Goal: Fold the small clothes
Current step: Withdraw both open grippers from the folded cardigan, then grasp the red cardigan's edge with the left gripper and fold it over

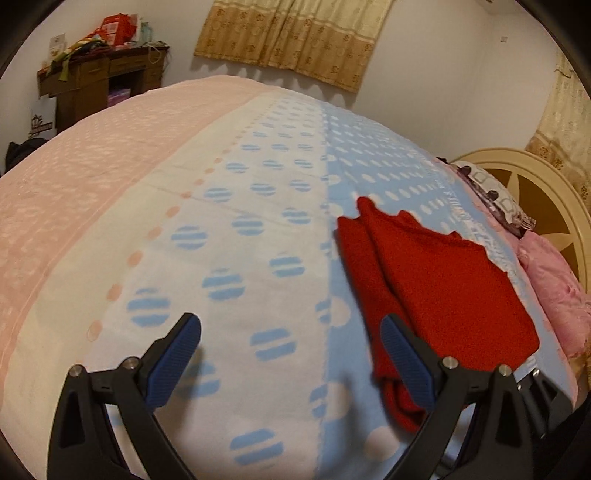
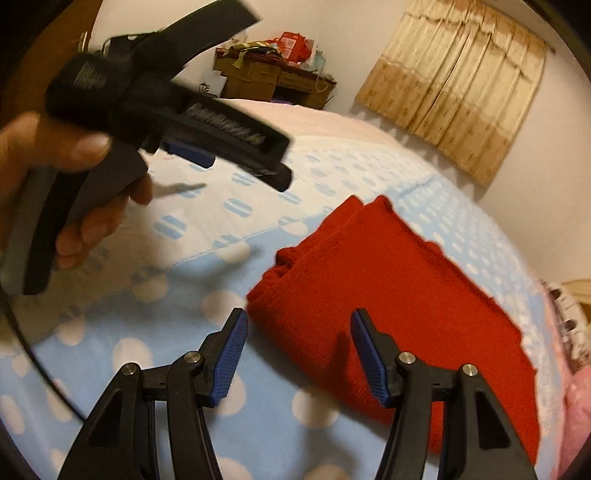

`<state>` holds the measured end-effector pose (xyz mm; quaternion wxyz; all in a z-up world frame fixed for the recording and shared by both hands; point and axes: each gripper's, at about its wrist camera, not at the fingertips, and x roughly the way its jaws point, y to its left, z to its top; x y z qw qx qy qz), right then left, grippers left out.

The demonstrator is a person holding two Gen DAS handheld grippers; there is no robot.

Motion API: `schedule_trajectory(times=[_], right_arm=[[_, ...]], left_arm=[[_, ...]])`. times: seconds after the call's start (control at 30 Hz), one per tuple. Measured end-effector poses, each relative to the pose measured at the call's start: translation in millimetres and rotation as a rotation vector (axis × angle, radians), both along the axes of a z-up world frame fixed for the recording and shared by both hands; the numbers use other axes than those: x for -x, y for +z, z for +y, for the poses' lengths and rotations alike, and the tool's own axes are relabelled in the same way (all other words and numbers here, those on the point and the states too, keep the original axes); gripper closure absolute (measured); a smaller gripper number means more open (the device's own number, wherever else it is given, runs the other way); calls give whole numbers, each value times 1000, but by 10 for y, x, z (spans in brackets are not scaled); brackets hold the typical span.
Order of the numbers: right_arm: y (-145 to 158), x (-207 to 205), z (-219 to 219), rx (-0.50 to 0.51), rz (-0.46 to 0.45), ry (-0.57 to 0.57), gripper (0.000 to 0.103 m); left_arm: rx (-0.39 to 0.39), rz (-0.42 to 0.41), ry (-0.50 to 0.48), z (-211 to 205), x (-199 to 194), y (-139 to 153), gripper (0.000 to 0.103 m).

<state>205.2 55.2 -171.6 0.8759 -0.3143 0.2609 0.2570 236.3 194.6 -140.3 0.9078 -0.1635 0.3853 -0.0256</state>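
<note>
Red garment (image 2: 391, 306) folded on bed (image 1: 258, 229) | both grippers open, empty

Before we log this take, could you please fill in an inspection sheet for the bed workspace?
Surface: dotted pink, white and blue bedspread, smooth.
Job's things: red garment, folded flat, held by neither gripper.
Clutter: pink pillows by the headboard.
Grippers: left gripper open wide, empty; right gripper open, empty, over the garment's near edge.
Cables: black cable at the left hand.
Surroundings: cluttered wooden desk, curtains.
</note>
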Motion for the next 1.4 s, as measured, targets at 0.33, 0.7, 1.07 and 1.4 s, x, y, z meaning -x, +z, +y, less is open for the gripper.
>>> schedule_trajectory(times=[0.33, 0.7, 1.07, 1.4], right_arm=[[-141, -20, -6, -26, 52, -4, 77], [-142, 44, -15, -26, 28, -10, 78], [36, 42, -191, -130, 79, -3, 91], [439, -50, -773, -309, 69, -55, 92]], left_arm=[[98, 43, -105, -271, -447, -26, 3], [167, 88, -165, -503, -905, -151, 25], [268, 110, -188, -471, -997, -240, 87], [332, 55, -238, -634, -1089, 144, 88]])
